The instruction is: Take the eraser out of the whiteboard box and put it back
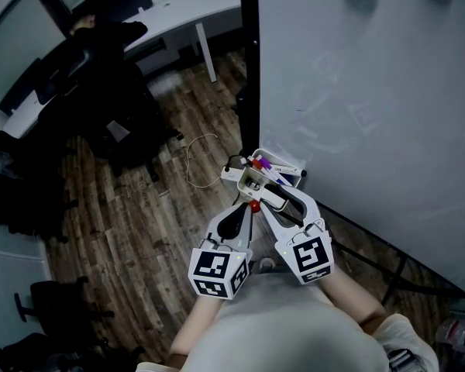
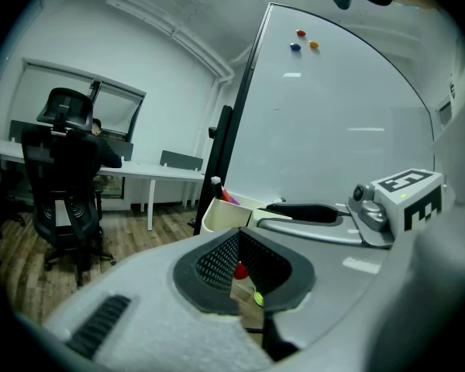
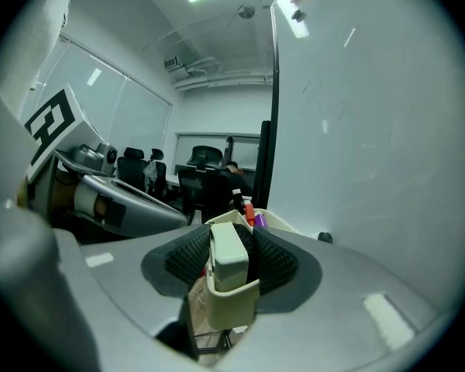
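Right gripper view shows the eraser (image 3: pixel 228 263) standing upright in the nearest compartment of the whiteboard box (image 3: pixel 234 307), its lower end hidden behind the box's cream wall. The right gripper (image 3: pixel 229 242) has its 2 black pads against the eraser's 2 sides, with no gap that I can make out. It is therefore closed on the eraser while the eraser sits in the box. Behind the eraser, in the rear of the box, stand markers (image 3: pixel 249 210) with red and purple showing.

Head view puts the box at the lower edge of the whiteboard (image 1: pixel 372 91), next to the board's black post (image 1: pixel 249 53). The left gripper (image 1: pixel 248 208) lies just below the box, beside the right gripper and clear of the box's contents. Left gripper view shows its jaws drawn narrow and meeting at the tips, with nothing between them.

Wooden floor (image 1: pixel 163 208) spreads below the box. An office chair (image 2: pixel 66 184) stands well apart from the box, by a white desk (image 2: pixel 151 173).
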Demonstrator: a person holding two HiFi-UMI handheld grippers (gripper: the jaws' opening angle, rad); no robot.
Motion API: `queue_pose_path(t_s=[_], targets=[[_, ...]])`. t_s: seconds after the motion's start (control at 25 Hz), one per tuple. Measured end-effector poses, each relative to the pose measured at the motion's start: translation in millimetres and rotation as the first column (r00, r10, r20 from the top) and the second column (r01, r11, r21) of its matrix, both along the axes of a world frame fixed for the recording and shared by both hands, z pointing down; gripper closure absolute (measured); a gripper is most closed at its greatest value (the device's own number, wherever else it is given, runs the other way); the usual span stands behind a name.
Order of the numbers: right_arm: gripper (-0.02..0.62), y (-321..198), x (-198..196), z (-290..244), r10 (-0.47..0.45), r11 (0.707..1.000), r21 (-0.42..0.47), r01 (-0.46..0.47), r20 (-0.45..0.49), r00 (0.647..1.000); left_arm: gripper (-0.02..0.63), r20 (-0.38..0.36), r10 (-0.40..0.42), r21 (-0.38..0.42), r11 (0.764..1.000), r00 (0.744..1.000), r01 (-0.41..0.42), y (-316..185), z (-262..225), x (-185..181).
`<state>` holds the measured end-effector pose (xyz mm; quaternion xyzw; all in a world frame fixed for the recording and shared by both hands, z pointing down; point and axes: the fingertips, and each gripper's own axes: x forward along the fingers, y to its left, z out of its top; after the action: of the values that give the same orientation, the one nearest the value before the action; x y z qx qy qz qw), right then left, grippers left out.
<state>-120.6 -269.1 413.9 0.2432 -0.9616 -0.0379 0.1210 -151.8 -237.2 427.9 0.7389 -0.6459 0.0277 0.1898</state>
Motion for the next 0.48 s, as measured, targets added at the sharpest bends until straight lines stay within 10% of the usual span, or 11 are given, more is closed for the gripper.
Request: queue_pose_path(t_s=[0.48], targets=[[0.422,3.0,-0.1,-1.3,0.006,1.0,-0.002,-0.006,0.012,1.0,0.604,-0.004,-0.005,0.002,1.0,1.0,0.005,3.7,0.4,-3.0]])
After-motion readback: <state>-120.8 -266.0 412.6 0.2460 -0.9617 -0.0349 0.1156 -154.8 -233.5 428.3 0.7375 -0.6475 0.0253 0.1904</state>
